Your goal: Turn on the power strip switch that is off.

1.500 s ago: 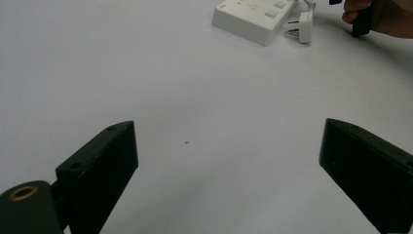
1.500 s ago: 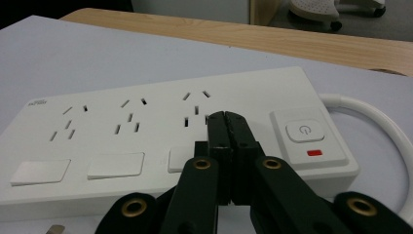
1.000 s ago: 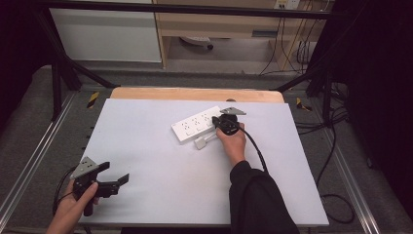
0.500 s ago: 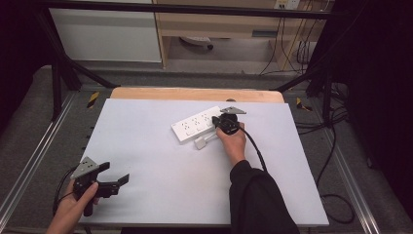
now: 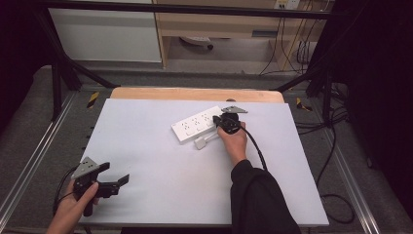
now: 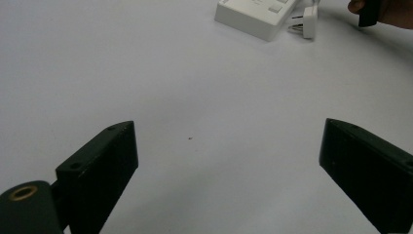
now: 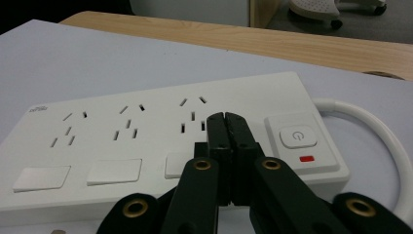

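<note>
Lighting, as I read it from my remote seat: even overhead light on the white table; dark surroundings; soft shadows only. High view slightly soft. Left gripper view: near jaws blurred (mild glare on tabletop).

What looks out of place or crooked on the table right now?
The power strip lies skewed to the table edges, and a loose white plug lies unplugged beside it on the near side. No damage or spill shows.
</note>
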Demonstrator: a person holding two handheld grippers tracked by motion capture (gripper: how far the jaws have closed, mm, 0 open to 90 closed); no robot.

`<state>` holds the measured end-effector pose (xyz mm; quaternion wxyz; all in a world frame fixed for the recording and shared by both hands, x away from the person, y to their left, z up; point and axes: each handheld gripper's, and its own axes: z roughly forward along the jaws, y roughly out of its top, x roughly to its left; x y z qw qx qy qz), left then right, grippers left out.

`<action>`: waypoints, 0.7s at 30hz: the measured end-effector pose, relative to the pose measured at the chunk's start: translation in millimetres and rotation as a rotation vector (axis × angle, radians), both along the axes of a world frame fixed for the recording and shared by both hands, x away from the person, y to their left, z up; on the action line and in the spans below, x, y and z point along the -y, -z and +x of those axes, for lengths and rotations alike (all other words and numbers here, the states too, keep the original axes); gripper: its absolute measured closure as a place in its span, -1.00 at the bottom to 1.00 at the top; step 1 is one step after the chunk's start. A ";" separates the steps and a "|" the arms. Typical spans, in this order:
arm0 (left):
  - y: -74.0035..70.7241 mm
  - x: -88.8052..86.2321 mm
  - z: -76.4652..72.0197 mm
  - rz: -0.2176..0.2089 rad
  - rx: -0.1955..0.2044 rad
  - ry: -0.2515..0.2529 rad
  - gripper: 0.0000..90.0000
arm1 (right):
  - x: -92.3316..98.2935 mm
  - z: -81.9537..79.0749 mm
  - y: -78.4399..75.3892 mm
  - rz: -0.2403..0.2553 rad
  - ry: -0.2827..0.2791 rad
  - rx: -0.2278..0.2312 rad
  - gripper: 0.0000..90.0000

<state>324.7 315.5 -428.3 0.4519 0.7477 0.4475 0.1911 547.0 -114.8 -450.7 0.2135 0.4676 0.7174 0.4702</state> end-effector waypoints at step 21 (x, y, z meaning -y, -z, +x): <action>0.3 -0.1 -0.2 0.006 -0.003 0.001 -0.84 | 3.8 -5.5 -13.8 0.024 -0.011 0.022 1.00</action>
